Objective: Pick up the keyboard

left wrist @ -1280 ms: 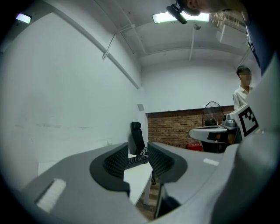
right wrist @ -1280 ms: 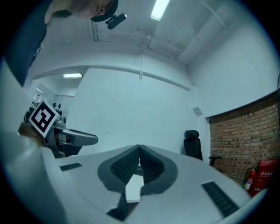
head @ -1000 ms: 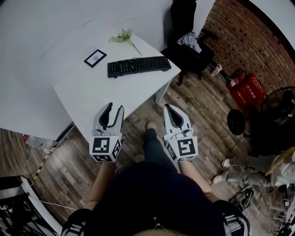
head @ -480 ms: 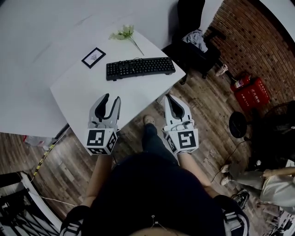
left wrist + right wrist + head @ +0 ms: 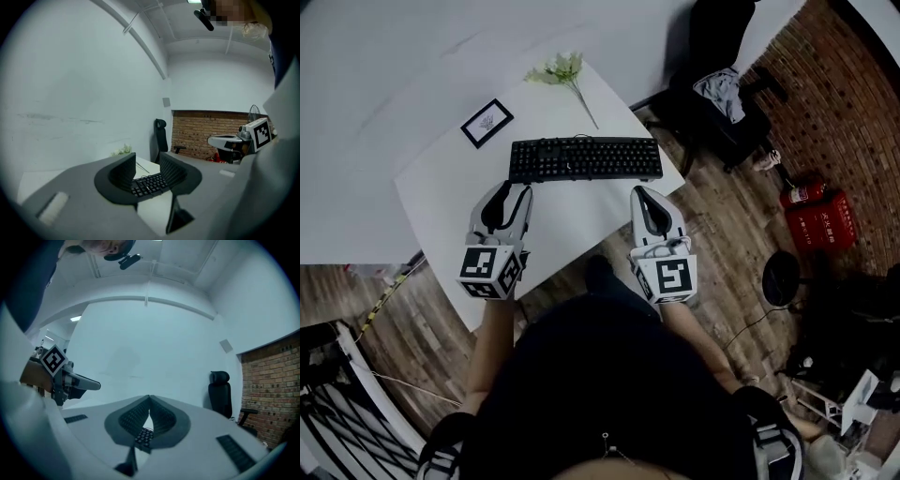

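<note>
In the head view the black keyboard [image 5: 586, 158] lies flat on the white table [image 5: 441, 202], with a small framed picture [image 5: 486, 123] and a flower sprig [image 5: 562, 73] behind it. The left gripper [image 5: 508, 192] hovers just short of the keyboard's left end and the right gripper [image 5: 645, 195] just short of its right end; neither touches it. In the left gripper view the 2 jaws stand apart and empty, with the keyboard ahead between them. In the right gripper view the jaws meet at their tips, holding nothing.
</note>
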The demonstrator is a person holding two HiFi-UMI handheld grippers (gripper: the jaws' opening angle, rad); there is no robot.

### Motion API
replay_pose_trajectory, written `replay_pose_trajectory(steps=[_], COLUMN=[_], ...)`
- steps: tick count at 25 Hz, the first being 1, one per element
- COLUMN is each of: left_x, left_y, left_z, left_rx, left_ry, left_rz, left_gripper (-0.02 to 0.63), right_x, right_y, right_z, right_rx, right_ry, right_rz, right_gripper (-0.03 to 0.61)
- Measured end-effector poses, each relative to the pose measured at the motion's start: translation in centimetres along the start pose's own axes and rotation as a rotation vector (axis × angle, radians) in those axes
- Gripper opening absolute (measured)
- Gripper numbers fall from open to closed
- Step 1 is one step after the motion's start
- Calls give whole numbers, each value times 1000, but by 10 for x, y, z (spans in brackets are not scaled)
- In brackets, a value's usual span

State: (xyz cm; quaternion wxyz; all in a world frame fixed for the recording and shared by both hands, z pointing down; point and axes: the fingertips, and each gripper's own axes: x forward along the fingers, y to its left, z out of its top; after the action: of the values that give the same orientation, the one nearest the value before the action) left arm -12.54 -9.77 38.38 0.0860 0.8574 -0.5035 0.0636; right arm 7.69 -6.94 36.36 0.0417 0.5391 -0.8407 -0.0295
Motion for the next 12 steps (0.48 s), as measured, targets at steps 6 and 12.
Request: replay_pose_trajectory(steps=[6, 12], left_x=[59, 95], left_y=[34, 65], left_z=[-18, -42], left_rx=[-63, -103], left_ry=[72, 157], left_rz=[45, 55], left_gripper=[167, 167], right_x=[56, 94], right_y=[-40, -61], right_z=[-22, -52], right_rx=[0, 27], right_ry=[70, 137], right_rz=[82, 160], right_gripper=[11, 11])
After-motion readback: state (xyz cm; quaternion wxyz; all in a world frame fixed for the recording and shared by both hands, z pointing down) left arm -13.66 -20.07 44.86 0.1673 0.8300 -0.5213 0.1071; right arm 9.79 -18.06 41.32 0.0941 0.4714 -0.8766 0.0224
